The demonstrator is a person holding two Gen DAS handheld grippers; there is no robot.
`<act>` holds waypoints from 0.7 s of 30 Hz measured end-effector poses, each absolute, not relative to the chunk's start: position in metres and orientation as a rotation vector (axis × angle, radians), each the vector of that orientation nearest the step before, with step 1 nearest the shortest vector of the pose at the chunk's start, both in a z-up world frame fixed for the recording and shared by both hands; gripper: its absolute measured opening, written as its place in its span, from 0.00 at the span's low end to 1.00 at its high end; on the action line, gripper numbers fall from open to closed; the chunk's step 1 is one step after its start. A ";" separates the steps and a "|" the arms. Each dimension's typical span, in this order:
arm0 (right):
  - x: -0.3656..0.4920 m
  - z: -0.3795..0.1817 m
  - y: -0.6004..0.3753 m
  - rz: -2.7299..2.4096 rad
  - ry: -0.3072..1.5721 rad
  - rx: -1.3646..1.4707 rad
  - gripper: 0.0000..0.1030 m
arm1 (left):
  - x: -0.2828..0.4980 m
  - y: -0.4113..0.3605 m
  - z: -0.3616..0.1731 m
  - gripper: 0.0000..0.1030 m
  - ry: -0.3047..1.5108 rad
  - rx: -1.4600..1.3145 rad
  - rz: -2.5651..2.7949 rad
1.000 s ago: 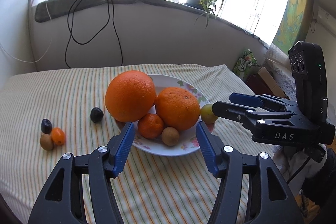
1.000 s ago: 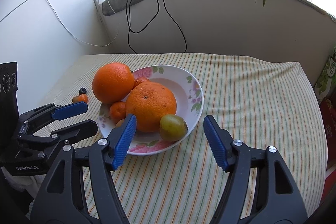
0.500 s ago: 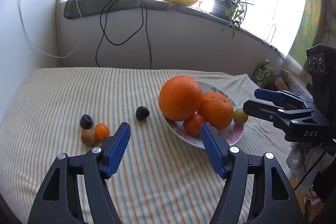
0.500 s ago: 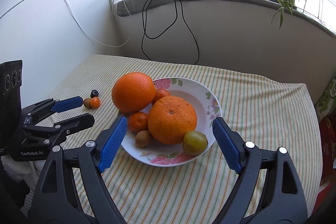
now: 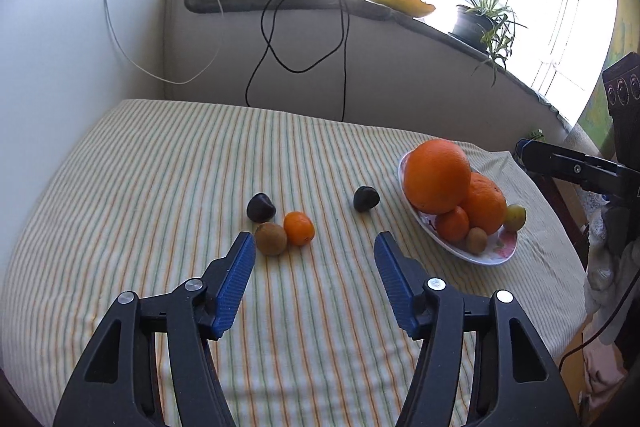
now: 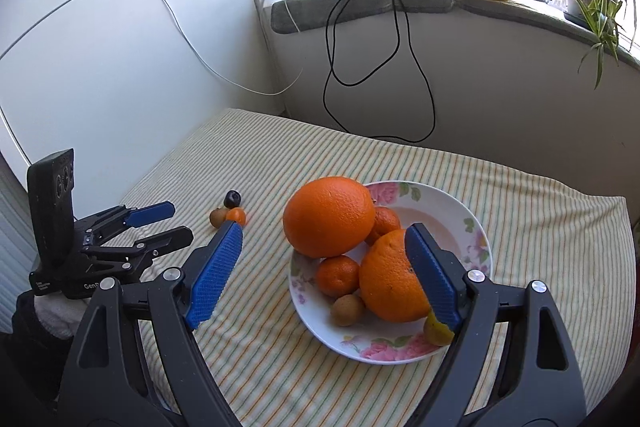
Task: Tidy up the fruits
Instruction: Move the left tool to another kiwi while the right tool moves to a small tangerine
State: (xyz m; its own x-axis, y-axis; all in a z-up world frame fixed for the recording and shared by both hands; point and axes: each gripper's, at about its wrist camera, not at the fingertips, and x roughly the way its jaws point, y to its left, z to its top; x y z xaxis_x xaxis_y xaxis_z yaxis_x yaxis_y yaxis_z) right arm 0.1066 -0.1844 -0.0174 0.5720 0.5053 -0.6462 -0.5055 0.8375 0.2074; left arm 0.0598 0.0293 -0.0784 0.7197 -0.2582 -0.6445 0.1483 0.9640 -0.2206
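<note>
While both tools are held low over the striped cloth-covered bench (image 5: pixel 160 167), the left gripper (image 5: pixel 314 259) is seen pointing forward and slightly downward, its blue-padded jaws spread wide with nothing between them. Just ahead of the left jaw a small brown kiwi-like fruit (image 5: pixel 271 238) is found on the cloth, touching a small orange mandarin (image 5: pixel 299 228) to its right; both lie near the jaw tips but outside the gap. A dark plum-like fruit (image 5: pixel 261 207) is placed just behind the pair, and a second dark fruit (image 5: pixel 366 198) sits apart, further right, between that group and the flowered white plate (image 5: pixel 496 253).

On the plate a large orange (image 5: pixel 437 175) is stacked against a medium orange (image 5: pixel 484 203), with a small mandarin on the plate (image 5: pixel 452 223), a small brown fruit (image 5: pixel 476 239) and a yellow-green fruit (image 5: pixel 515 217) gathered at the near rim.

The right gripper (image 6: pixel 324 267) is held above the near left side of the plate, angled down, its jaws also wide apart and holding nothing. In that view the large orange and the small mandarin are framed between the jaws, while the medium orange is partly covered by the right jaw. Whether any fruit is touched cannot be told.
</note>
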 end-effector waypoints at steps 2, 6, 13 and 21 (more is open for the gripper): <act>0.109 -0.015 -0.173 0.621 0.763 -0.009 0.83 | 0.061 0.032 -0.081 0.54 0.742 -0.154 -0.229; 0.109 -0.014 -0.146 0.683 0.782 -0.022 0.83 | 0.066 0.037 -0.087 0.45 0.760 -0.139 -0.237; 0.116 -0.027 -0.104 0.781 0.879 0.043 0.69 | 0.076 0.040 -0.097 0.36 0.792 -0.091 -0.247; 0.147 -0.063 -0.066 0.756 1.039 0.143 0.45 | 0.085 0.047 -0.106 0.35 0.822 -0.099 -0.255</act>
